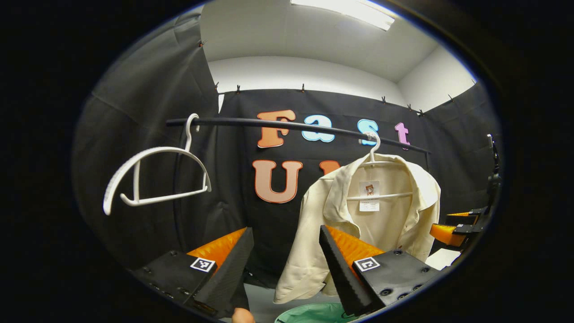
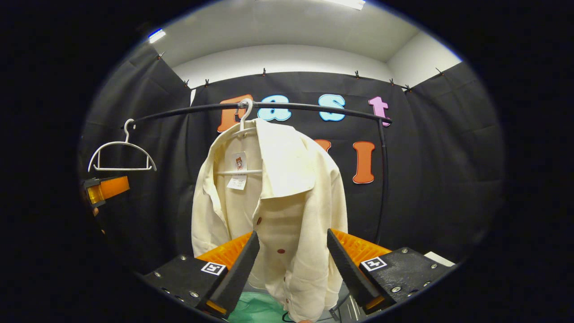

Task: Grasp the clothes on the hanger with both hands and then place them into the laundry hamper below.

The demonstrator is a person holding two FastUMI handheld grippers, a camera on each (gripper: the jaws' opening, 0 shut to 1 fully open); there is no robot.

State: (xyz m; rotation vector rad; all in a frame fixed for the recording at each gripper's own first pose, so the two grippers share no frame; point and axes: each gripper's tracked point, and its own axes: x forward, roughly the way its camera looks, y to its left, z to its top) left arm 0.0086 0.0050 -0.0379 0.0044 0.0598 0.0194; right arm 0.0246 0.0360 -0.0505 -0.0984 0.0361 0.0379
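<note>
A cream shirt hangs open on a white hanger from a black rail. My left gripper is open, below and left of the shirt, with only the shirt's left sleeve showing between its fingers farther off. My right gripper is open too, and the shirt's buttoned front hangs in the gap between its fingers without being pinched. In the left gripper view the right gripper shows at the far right edge. The green hamper lies below the shirt.
An empty white hanger hangs at the left end of the rail. The rail's upright post stands to the right of the shirt. Black cloth walls close the booth at the back and sides.
</note>
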